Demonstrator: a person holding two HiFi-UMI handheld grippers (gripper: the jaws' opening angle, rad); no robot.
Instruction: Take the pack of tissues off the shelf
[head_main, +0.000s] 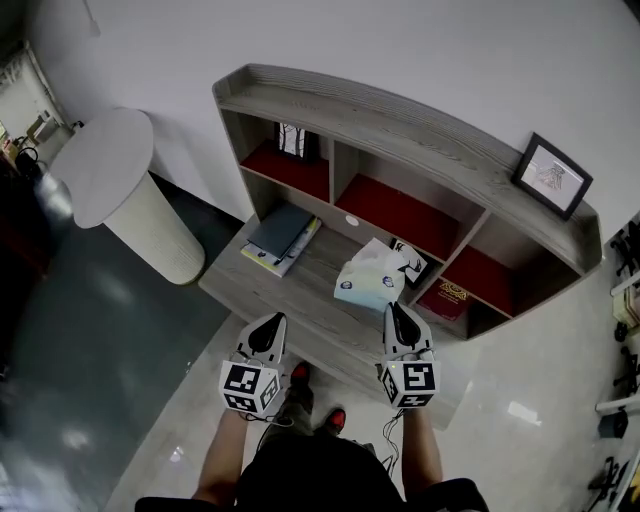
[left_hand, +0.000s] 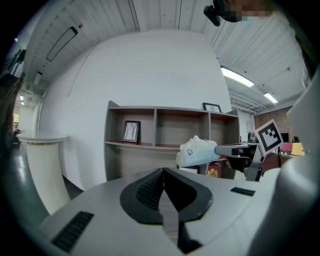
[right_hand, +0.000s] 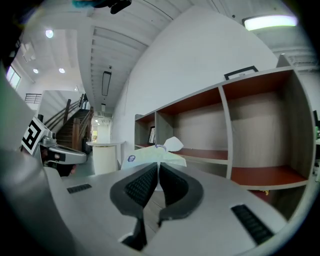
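Note:
The pale green-and-white pack of tissues (head_main: 366, 279) hangs in the air over the shelf's lower ledge (head_main: 300, 300). My right gripper (head_main: 391, 309) is shut on the pack's near edge. In the right gripper view the pack (right_hand: 150, 153) sticks out just past the closed jaws of the right gripper (right_hand: 158, 166). From the left gripper view, the pack (left_hand: 197, 151) shows on the tip of the right gripper (left_hand: 220, 149). My left gripper (head_main: 273, 322) is level with the right, to its left, jaws together and empty (left_hand: 163, 172).
The grey wooden shelf (head_main: 400, 125) with red-floored cubbies stands against the wall. A framed picture (head_main: 552, 175) rests on top and a small frame (head_main: 293, 140) in the left cubby. Books (head_main: 282, 236) lie on the ledge, a red book (head_main: 447, 298) lower right. A white round pedestal (head_main: 115, 165) stands left.

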